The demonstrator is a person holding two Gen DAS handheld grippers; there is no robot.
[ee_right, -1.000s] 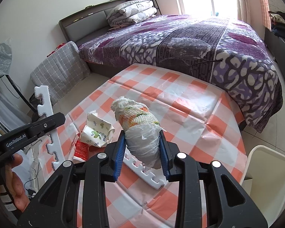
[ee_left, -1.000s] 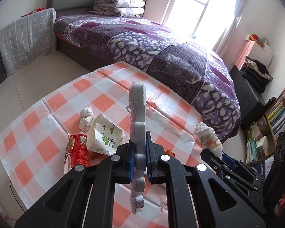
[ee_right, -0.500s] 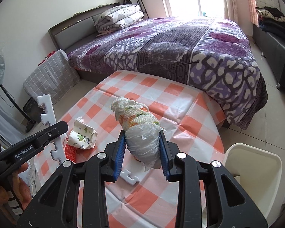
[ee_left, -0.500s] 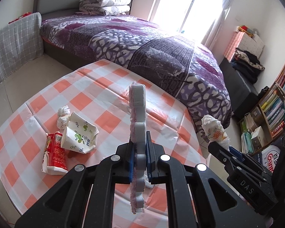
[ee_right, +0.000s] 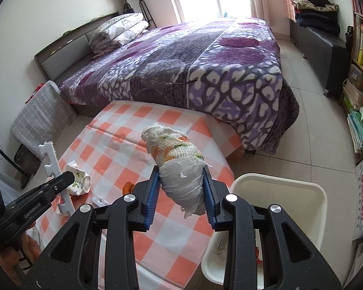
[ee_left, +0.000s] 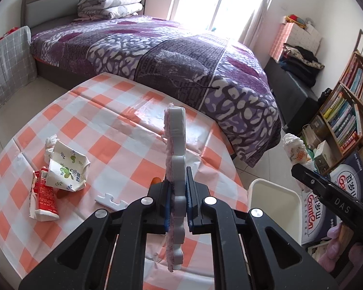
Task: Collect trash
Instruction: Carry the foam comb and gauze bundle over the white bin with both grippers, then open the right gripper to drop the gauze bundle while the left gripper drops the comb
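Bedroom walls, a bright window and a bed (ee_left: 157,55) under a purple patterned blanket filled the background of the left wrist view, with a bookshelf (ee_left: 351,111) at the right edge. Nearer lay the tabletop (ee_left: 113,130), covered in an orange-and-white checked cloth. The left gripper (ee_left: 178,205) had its jaws clamped tight on a foam puzzle strip (ee_left: 175,145), grey-white with a pink fuzzy side, which stood upright between the blue pads and rose above the cloth. On the cloth to the left sat a crushed paper cup (ee_left: 67,169) with green print, touching a red wrapper (ee_left: 44,198) and a crumpled tissue (ee_left: 49,145) behind it. A small white foam piece (ee_left: 111,200) lay just in front of the jaws. Off the tabletop's right edge stood a white bin (ee_left: 273,200). Further right, the right gripper's black finger carried a wrapped white bundle (ee_left: 295,149).

From the right wrist view, the same bed (ee_right: 205,67) and tiled floor (ee_right: 314,133) lay beyond the checked tabletop (ee_right: 123,149). The right gripper (ee_right: 181,193) gripped the wrapped white bundle (ee_right: 179,166), netted with orange and green bands, its jaws closed against both sides. That bundle hung over the tabletop's near right corner, beside the white bin (ee_right: 278,188), whose open mouth sat just right of the jaws. At left, the left gripper (ee_right: 53,186) held the foam puzzle strip (ee_right: 50,159) upright, with the crushed paper cup (ee_right: 78,181) behind it.
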